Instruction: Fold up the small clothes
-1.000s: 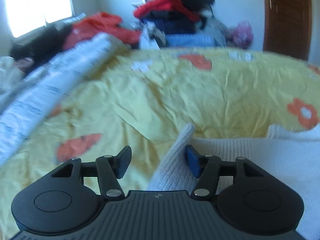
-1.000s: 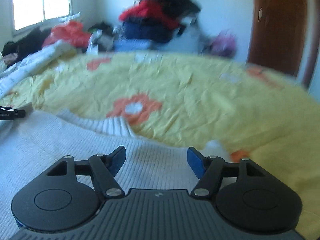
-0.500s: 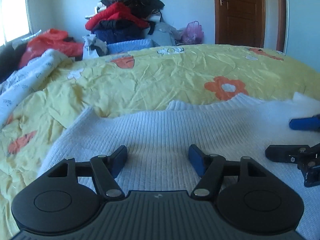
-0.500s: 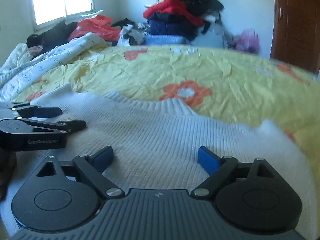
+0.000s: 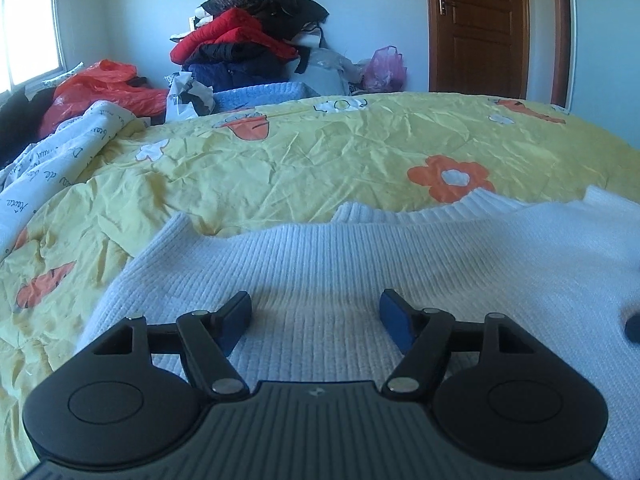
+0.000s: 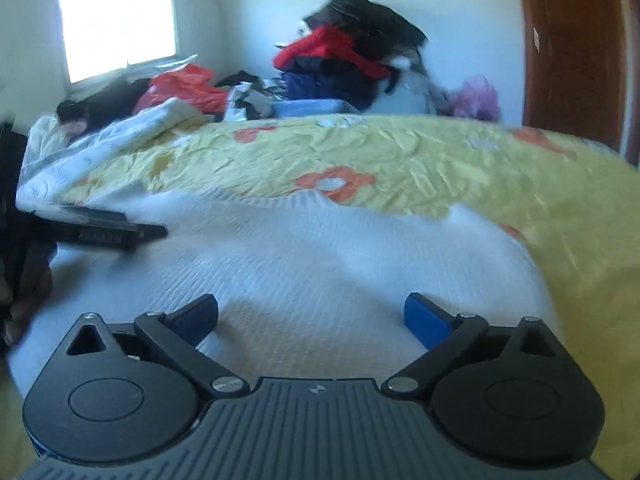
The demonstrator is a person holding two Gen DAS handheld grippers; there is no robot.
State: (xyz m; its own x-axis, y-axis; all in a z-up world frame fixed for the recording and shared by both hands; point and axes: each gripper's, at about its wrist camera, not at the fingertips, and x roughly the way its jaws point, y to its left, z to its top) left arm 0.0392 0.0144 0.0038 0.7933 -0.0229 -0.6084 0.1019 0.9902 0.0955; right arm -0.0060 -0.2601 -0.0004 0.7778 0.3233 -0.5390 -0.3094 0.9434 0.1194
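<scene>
Here, the white ribbed sweater (image 5: 360, 264) is spread on the yellow floral bedspread (image 5: 320, 152); the left gripper (image 5: 316, 314) is being opened above it, nothing grasped, and the right gripper (image 6: 312, 320) is held released.

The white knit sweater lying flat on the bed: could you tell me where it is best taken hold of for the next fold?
Probably pinch the white knit sweater at its left side edge, coming in low from the yellow bedspread. The knit lies flat, so only free edges offer a lip. The left gripper, jaws opening, holds nothing.

Looking into a home bedroom, bed (image 5: 360, 152) wearing a yellow flowered cover, clothes pile (image 5: 248, 40) leaning against the wall, wooden door (image 5: 476, 28) standing shut
</scene>
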